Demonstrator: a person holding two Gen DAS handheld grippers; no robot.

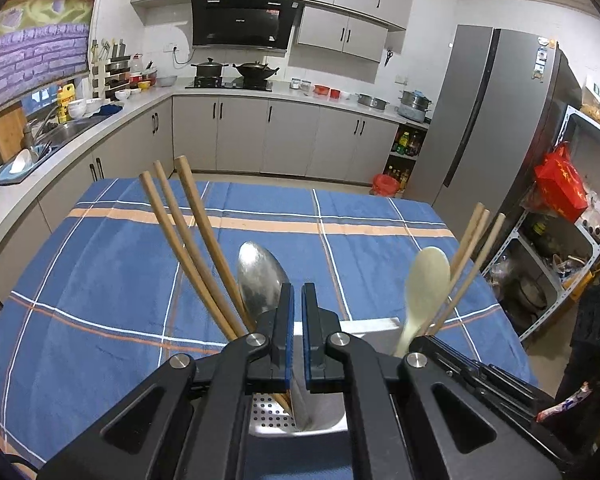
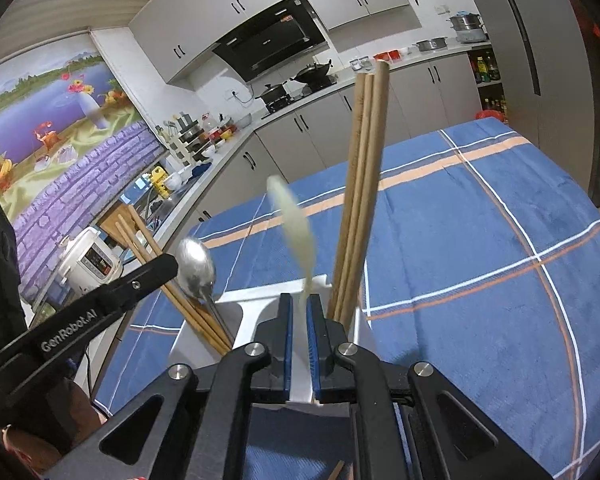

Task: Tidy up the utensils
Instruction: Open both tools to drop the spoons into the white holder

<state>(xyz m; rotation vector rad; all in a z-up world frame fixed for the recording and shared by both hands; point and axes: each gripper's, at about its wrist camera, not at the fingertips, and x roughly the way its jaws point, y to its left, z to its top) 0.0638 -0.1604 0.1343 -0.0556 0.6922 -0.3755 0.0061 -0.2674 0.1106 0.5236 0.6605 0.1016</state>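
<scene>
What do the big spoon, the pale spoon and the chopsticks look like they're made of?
Big spoon: likely stainless steel, with dull grey reflections. Pale spoon: smooth cream, probably plastic or melamine; blur leaves it open. Chopsticks: matte brown, apparently wood or bamboo.

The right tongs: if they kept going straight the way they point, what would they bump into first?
Most likely the pale spoon: its handle already sits between the right tongs, standing in the white holder. Beyond it lies the blue tablecloth. Depth is hard to judge.
</scene>
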